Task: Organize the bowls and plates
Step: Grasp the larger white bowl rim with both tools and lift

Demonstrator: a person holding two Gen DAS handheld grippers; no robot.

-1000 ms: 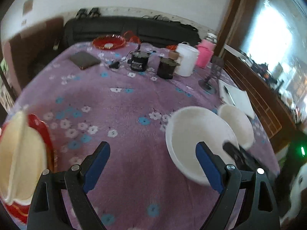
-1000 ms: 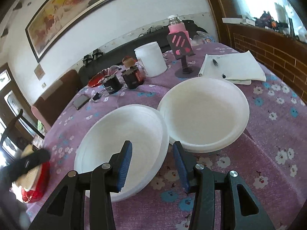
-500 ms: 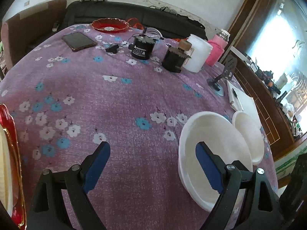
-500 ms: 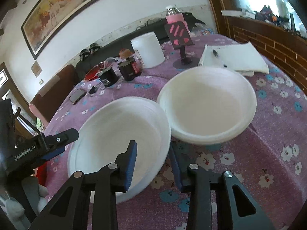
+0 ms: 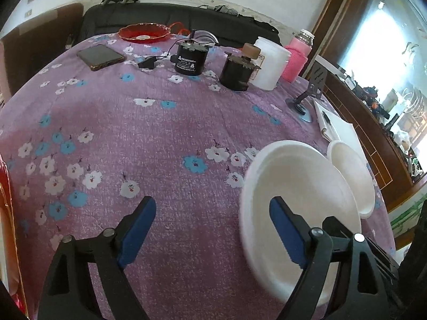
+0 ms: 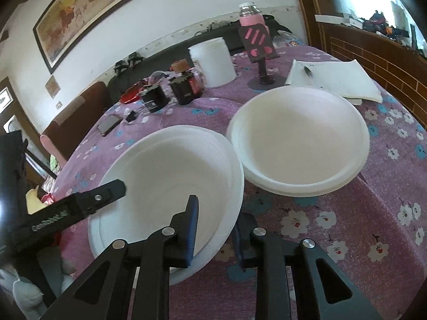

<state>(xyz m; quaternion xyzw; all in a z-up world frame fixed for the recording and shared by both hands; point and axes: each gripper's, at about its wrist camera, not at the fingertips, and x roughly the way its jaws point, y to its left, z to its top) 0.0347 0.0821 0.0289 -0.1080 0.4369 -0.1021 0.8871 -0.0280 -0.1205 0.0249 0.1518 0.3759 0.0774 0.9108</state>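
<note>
White foam bowls, two stacks side by side on bench (image 5: 165,122) draped in purple flowered cloth (image 6: 373,200). Near stack of bowls (image 6: 170,176) toward left of right wrist view, far stack of bowls (image 6: 299,138) to its right, rims just beside each other, touching or not cannot be told. Right gripper (image 6: 216,226) narrowed onto near stack's rim: blue-padded left finger inside the bowl, right finger outside and partly hidden below the rim; firm pinch or not cannot be told. Near stack slightly tilted, near edge raised above cloth. Left gripper (image 5: 210,229) spread wide, nothing between fingers; right finger over left edge of near stack in left wrist view, left finger above bare cloth. Same gripper visible in right wrist view as black finger reaching across near stack's left rim. Toward far side of bench: two black cylindrical motors (image 5: 189,58), white tub (image 5: 269,64), pink-sleeved bottle (image 5: 297,56), black phone stand (image 5: 312,90), notepad with pen (image 6: 336,80), dark phone (image 5: 100,56), red dish (image 5: 144,32). Red and cream item at extreme left edge of left wrist view, too cropped to identify. Framed painting (image 6: 88,8) on white wall, black sofa (image 5: 170,21) behind bench.
</note>
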